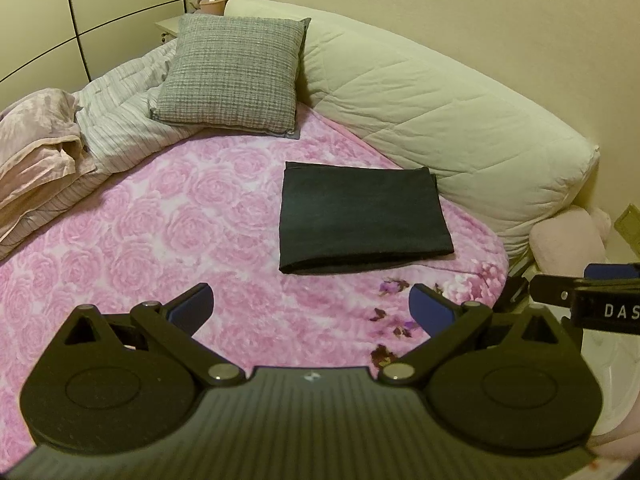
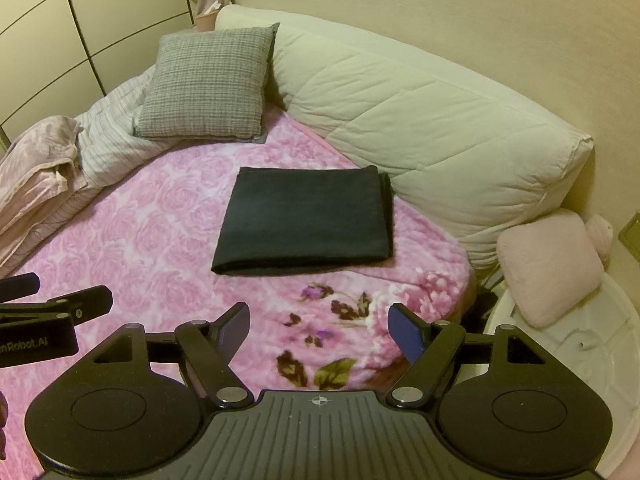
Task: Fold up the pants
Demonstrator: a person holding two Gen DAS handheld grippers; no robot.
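Dark folded rectangular fabric pants [image 1: 362,220] lie at 12 o'clock, apart from both tongs, long axis crosswise; left tongs [image 1: 310,304] and right tongs [image 2: 318,324] gape empty, right nearer

Both wrist views look steeply down over the pink blanket [image 1: 140,240] from near its front edge. They share the folded pants [image 1: 362,218] at mid-frame, grey cushion [image 2: 208,84] upper left, white quilt [image 2: 420,120] right.

The right gripper [image 1: 600,280] is cut off by the left wrist view's right edge, hiding its fingertips.
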